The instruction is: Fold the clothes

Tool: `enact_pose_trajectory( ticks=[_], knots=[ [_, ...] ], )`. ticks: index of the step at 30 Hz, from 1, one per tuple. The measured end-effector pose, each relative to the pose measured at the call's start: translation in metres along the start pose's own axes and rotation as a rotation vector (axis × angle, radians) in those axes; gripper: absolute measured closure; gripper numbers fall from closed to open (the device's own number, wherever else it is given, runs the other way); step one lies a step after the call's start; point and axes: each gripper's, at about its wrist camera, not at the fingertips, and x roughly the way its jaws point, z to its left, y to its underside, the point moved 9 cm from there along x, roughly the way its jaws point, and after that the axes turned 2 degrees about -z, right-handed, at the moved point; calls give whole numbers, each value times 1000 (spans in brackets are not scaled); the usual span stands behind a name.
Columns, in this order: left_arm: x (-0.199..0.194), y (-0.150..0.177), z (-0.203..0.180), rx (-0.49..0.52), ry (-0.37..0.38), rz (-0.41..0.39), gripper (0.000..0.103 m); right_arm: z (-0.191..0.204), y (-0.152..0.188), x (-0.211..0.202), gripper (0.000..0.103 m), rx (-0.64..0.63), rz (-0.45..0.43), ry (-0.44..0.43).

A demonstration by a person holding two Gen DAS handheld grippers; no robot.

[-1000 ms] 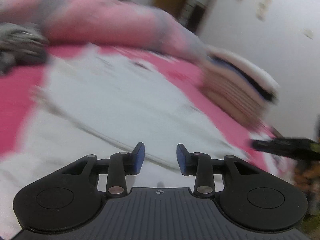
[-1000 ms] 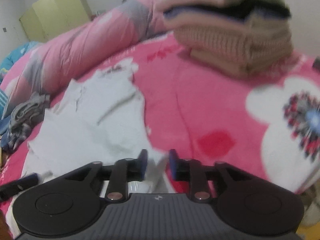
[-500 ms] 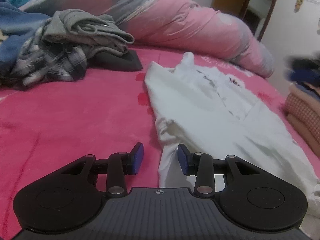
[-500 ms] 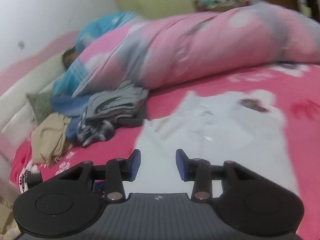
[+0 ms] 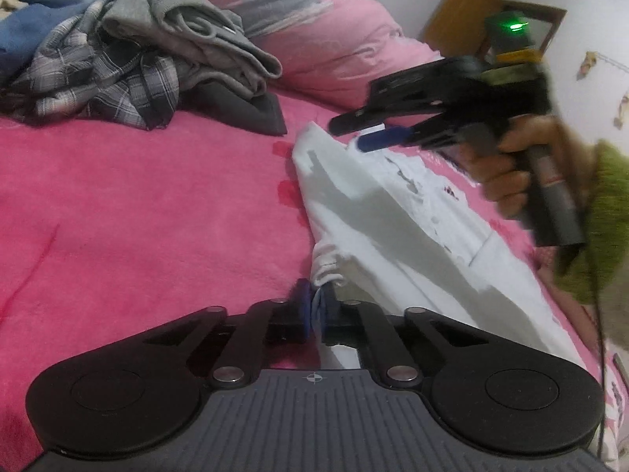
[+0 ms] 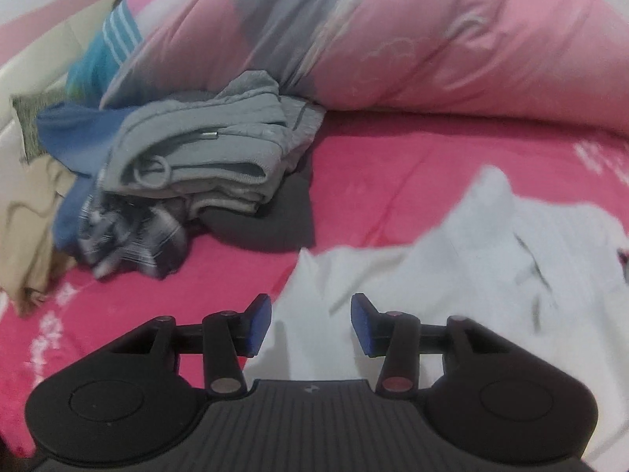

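Note:
A white garment (image 5: 397, 212) lies spread on the pink bed cover (image 5: 137, 212). My left gripper (image 5: 315, 306) is shut on a bunched corner of its near left edge. In the left wrist view my right gripper (image 5: 363, 133), held by a hand (image 5: 507, 173) in a green sleeve, hovers over the garment's far corner. In the right wrist view the right gripper (image 6: 310, 318) has its jaws opening above the white garment (image 6: 452, 287), and nothing is pinched between its blue pads.
A heap of unfolded clothes (image 5: 129, 63), grey, plaid and blue, sits at the far left of the bed and shows as the clothes heap (image 6: 188, 165) in the right wrist view. A pink and grey duvet roll (image 6: 393, 39) lies behind it. A wooden cabinet (image 5: 464, 11) stands at the wall.
The left gripper has closed on the white garment's near corner. The right gripper has swung left across the bed to the garment's far end, and its jaws stand wider.

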Motion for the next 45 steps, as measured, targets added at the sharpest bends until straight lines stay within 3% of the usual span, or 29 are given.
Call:
enact_pose_trajectory(
  ticks=[3,5,6,11,21,25,30,35,37,41,44,45],
  knots=[
    [-6,0,-3,24,-19,-29,102,-1,-1,19,60,-33,12,-3],
    [-10,0,-4,39,-34,-45,103,1,1,27,78,-50,17,-11],
    [-11,0,-4,45,-42,-51,103,0,0,28,103,-44,16,-13],
    [-13,1,-1,50,-73,-53,103,-10,-8,0,103,42,-135,-63],
    [-15,1,4,61,-105,-44,103,-47,9,10,103,225,-201,-117],
    [-15,2,5,51,-99,-35,102,-68,24,24,102,290,-140,-51],
    [-16,2,7,35,-104,-26,100,-95,19,13,101,416,-179,6],
    [-19,3,7,30,-104,-25,99,-71,-3,4,96,360,-203,-59],
    [-19,3,6,32,-105,-25,100,-60,-8,8,82,330,-182,-78],
    [-20,3,7,29,-105,-21,100,-42,-5,24,77,306,-111,-134],
    [-20,3,8,25,-103,-19,100,-31,7,32,86,239,-64,-113],
    [-20,3,8,27,-104,-19,100,-29,9,31,103,220,-74,-106]
  ],
)
